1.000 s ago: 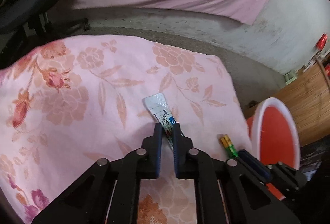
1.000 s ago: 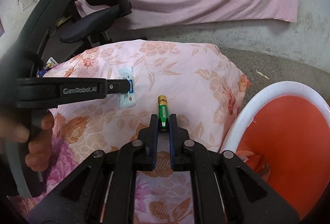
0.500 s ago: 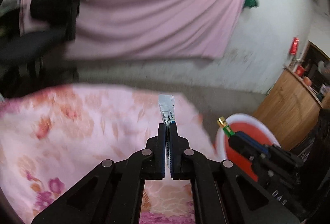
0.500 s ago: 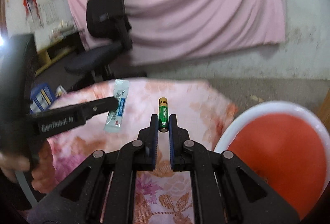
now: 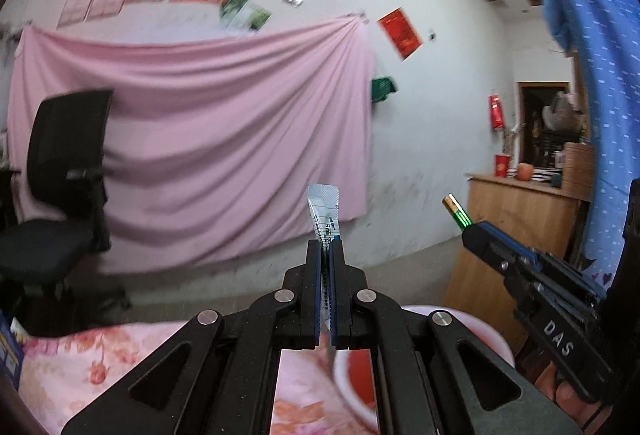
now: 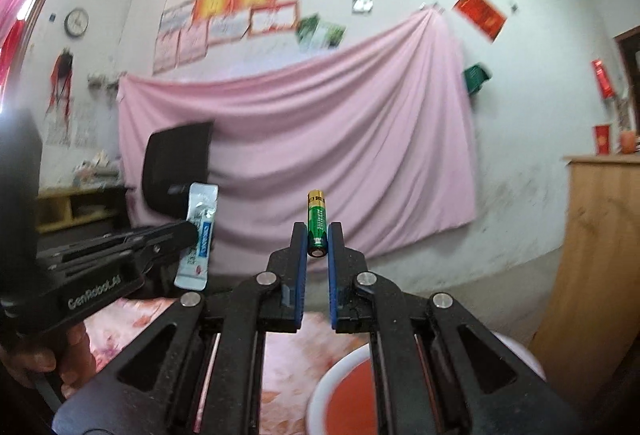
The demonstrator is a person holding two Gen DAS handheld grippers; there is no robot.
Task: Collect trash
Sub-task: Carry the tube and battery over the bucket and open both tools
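My left gripper (image 5: pixel 327 243) is shut on a small white and blue sachet (image 5: pixel 324 209), which sticks up past the fingertips. The right wrist view shows that sachet (image 6: pixel 199 235) from the side, pinched in the left gripper (image 6: pixel 192 235). My right gripper (image 6: pixel 317 231) is shut on a green and gold battery (image 6: pixel 317 221), held upright between the blue pads. The battery (image 5: pixel 456 210) also shows at the tip of the right gripper (image 5: pixel 468 229) in the left wrist view. Both grippers are raised and point about level toward the far wall. A red basin with a white rim (image 6: pixel 352 395) lies low, under the right gripper.
The flowered pink cloth (image 5: pixel 100 363) covers the surface below. A black office chair (image 5: pixel 60 171) stands at the left before a hanging pink sheet (image 5: pixel 224 139). A wooden cabinet (image 5: pixel 520 227) stands at the right. A hand (image 6: pixel 48 359) grips the left tool.
Both grippers lifted off the flowered cloth and tilted up from looking down at it to looking level at the wall, carrying the sachet and the battery. The basin dropped to the bottom of both views.
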